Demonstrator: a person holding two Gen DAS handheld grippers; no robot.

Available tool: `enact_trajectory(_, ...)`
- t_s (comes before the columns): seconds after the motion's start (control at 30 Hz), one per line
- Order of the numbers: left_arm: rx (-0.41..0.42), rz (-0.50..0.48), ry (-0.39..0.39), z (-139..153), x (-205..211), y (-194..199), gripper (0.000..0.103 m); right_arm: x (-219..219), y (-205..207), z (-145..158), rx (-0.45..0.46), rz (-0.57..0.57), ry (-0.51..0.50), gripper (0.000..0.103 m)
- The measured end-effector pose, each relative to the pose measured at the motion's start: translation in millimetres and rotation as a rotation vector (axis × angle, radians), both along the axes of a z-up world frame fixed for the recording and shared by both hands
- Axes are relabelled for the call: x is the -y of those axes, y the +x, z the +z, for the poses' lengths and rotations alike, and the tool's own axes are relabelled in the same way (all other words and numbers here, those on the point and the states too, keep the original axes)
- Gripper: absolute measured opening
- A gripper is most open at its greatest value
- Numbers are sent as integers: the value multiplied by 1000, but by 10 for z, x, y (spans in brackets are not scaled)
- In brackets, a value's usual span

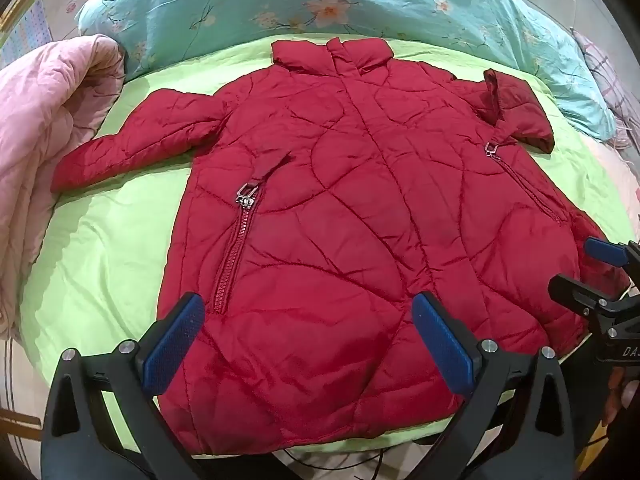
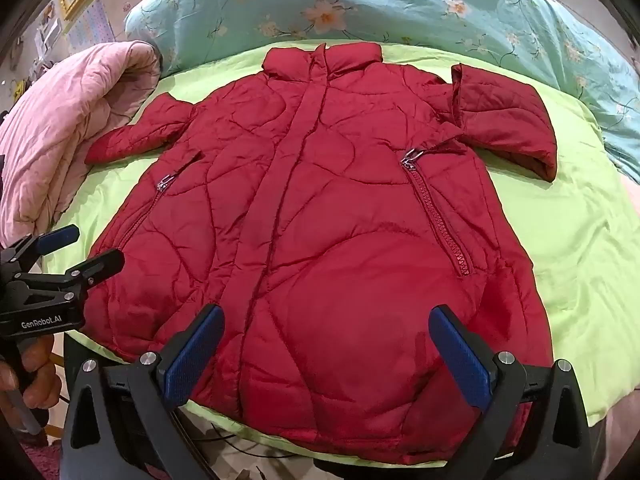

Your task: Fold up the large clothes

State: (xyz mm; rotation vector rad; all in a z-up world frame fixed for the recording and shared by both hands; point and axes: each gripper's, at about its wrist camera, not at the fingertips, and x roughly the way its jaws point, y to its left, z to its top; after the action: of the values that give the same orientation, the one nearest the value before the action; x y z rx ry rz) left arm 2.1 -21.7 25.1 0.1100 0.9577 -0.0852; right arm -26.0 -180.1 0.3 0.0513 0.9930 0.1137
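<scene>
A red quilted jacket (image 1: 340, 200) (image 2: 320, 208) lies front up on a light green sheet (image 1: 104, 248) (image 2: 568, 248), collar at the far end and hem toward me. Its left sleeve stretches out flat; its right sleeve (image 2: 504, 116) is folded back over itself near the shoulder. My left gripper (image 1: 308, 340) hovers open above the hem's left half, blue pads wide apart with nothing between them. My right gripper (image 2: 328, 356) hovers open above the hem's right half, also holding nothing. Each gripper shows at the edge of the other's view: the right gripper (image 1: 600, 276) and the left gripper (image 2: 76, 248).
A rolled pink quilt (image 1: 44, 152) (image 2: 68, 132) lies along the left side of the bed. A turquoise floral duvet (image 1: 320, 4) (image 2: 400, 4) is bunched behind the collar. A hand (image 2: 32, 376) holds the left gripper's handle. Black cables lie below the bed's near edge.
</scene>
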Motion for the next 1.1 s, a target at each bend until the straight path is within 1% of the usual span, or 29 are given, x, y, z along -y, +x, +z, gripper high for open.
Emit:
enact_trajectory(0.33, -3, -1, 2, -26, 25, 52, 103, 55, 0, -19, 5, 1, 4, 103)
enact_trajectory(0.37, -2, 0, 2, -36, 25, 50, 103, 7, -10, -26, 2, 2, 0, 103)
enact_trajectory(0.47, -4, -2, 2, -33, 27, 56, 103, 49, 20, -30, -4, 2, 5, 103)
enact_trajectory(0.73, -6, -7, 0, -45, 36, 69, 103, 29, 4, -16, 15, 1, 0, 103)
enact_trajectory(1.1, -14, -10, -1, -42, 53, 98, 103, 28, 13, -12, 12, 3, 5, 103)
